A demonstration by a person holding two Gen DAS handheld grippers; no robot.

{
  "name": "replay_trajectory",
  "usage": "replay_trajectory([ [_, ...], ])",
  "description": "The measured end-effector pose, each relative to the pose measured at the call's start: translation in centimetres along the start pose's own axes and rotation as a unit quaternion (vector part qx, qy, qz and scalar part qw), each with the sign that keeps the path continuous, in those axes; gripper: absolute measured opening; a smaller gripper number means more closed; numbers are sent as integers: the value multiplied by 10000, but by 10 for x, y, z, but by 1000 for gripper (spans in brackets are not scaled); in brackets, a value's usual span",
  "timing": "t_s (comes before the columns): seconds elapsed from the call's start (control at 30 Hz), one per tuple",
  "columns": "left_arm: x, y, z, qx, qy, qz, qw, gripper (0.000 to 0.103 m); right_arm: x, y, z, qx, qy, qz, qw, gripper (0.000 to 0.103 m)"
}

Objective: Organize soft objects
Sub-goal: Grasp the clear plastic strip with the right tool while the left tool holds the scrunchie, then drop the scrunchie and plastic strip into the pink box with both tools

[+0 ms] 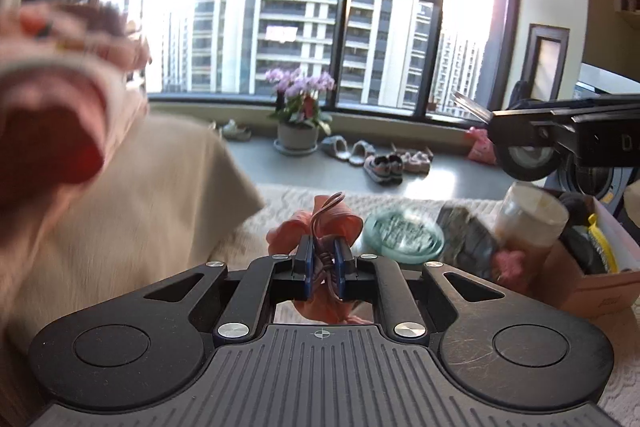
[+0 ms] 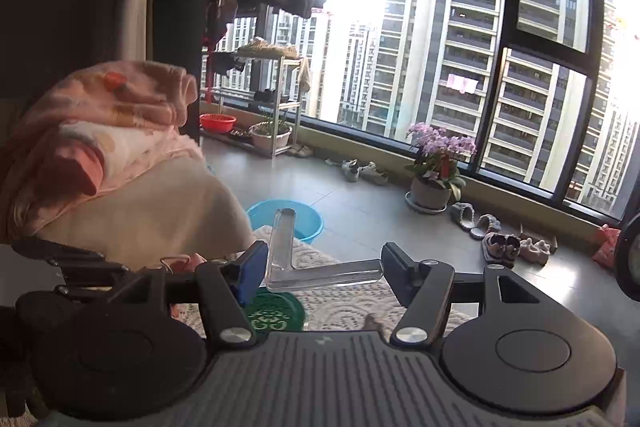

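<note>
Left gripper (image 1: 323, 259) clamps a crumpled salmon-pink cloth with brown cord (image 1: 320, 227), above the cream textured mat (image 1: 288, 199). Right gripper (image 2: 320, 269), also above the mat, pinches a clear L-shaped plastic piece (image 2: 304, 267).

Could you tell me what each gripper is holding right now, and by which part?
Left gripper: pink bow, pinched at its wire-wrapped middle. Right gripper: clear L-shaped piece, spanning the jaws from its corner to one arm's end.
</note>
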State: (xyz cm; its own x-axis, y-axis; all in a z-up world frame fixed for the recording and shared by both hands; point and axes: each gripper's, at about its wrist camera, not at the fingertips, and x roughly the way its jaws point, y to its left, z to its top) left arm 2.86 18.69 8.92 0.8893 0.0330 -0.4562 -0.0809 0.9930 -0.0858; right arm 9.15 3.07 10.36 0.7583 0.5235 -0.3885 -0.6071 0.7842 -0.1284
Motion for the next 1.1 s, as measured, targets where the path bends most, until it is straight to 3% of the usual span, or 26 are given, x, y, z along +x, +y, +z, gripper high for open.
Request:
replay_trajectory([
  [0.3, -11, -54, 67, 442, -653, -264, 9965, 13, -57, -78, -9, 320, -275, -609, 9973, 63],
  [0.53, 6, -158, 81, 830, -600, -1247, 9869, 14, -99, -151, -36, 702, -314, -1268, 9889, 63],
  [0.7, 33, -227, 61, 940, -134, -2135, 9723, 14, -125, -187, -65, 983, -262, -1605, 9818, 63],
  [0.87, 71, -265, 35, 868, 495, -2832, 9539, 14, -138, -210, -91, 1222, -173, -1756, 9767, 63],
  [1.0, 121, -269, 23, 465, 1161, -2965, 9468, 14, -136, -214, -105, 1346, -76, -1695, 9763, 63],
  [1.1, 154, -262, 14, 215, 1957, -3035, 9323, 15, -129, -210, -111, 1408, 25, -1579, 9774, 63],
])
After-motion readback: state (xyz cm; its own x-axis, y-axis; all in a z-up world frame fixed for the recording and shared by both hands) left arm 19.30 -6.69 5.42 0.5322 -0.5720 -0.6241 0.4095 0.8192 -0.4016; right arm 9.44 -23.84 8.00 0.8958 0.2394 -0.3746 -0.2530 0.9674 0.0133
